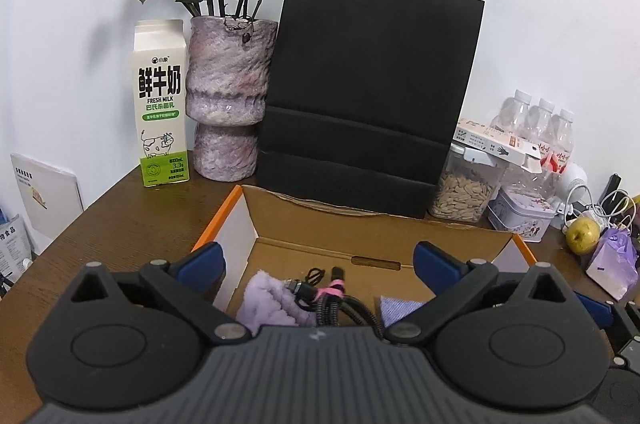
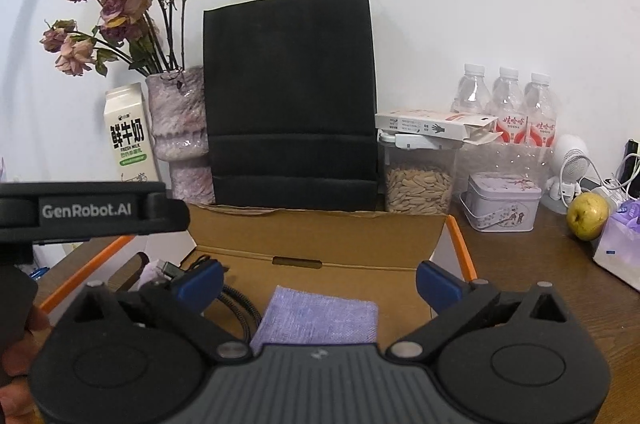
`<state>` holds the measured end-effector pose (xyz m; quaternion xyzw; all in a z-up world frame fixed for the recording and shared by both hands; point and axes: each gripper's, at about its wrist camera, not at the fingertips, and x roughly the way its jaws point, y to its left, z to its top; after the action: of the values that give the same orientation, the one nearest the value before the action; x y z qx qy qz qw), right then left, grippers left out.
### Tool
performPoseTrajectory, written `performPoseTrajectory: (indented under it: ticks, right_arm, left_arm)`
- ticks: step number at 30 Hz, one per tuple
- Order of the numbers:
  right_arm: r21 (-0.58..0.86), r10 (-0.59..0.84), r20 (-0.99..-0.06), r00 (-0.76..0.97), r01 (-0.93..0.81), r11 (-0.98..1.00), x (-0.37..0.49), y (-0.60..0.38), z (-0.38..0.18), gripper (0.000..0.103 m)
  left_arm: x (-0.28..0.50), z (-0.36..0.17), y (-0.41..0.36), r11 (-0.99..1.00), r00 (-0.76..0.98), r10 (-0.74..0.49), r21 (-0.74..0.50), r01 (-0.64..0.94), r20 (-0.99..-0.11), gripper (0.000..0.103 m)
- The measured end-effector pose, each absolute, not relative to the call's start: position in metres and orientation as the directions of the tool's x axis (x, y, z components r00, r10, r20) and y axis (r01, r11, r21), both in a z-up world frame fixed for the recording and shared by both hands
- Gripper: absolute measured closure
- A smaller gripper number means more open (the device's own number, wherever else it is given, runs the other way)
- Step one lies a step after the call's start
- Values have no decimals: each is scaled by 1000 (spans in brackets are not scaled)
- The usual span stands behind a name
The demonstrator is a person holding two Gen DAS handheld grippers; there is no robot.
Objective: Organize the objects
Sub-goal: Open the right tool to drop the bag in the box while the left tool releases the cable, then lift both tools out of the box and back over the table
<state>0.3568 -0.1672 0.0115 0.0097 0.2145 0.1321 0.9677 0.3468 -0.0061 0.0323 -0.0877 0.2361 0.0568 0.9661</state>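
An open cardboard box (image 1: 320, 244) with orange edges sits on the brown table; it also shows in the right wrist view (image 2: 320, 236). Inside lie a fluffy lilac cloth (image 1: 268, 300), a bundle of black braided cables with a pink tie (image 1: 332, 296) and a flat purple woven pouch (image 2: 320, 316), whose corner shows in the left wrist view (image 1: 400, 308). My left gripper (image 1: 320, 264) is open and empty above the box. My right gripper (image 2: 320, 280) is open and empty above the pouch. The left gripper's body (image 2: 92, 210) shows at the left of the right wrist view.
Behind the box stand a black paper bag (image 1: 368, 88), a purple vase of dried roses (image 1: 228, 96) and a milk carton (image 1: 162, 104). At right are a seed jar (image 2: 418, 180), a tin (image 2: 502, 202), water bottles (image 2: 508, 104), a green-yellow pear (image 2: 588, 216) and chargers.
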Motion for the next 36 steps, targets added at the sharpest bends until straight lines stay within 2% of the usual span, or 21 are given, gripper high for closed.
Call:
performPoseTrajectory:
  ticks: [16, 36]
  right_arm:
    - [70, 258, -403, 878, -252, 965, 340, -178, 21, 0]
    - [-45, 255, -358, 898, -289, 956, 255, -195, 12, 0]
  left_arm:
    - [323, 42, -2, 978, 894, 55, -156, -138, -445, 0]
    - [238, 24, 3, 988, 919, 21, -134, -81, -394, 0]
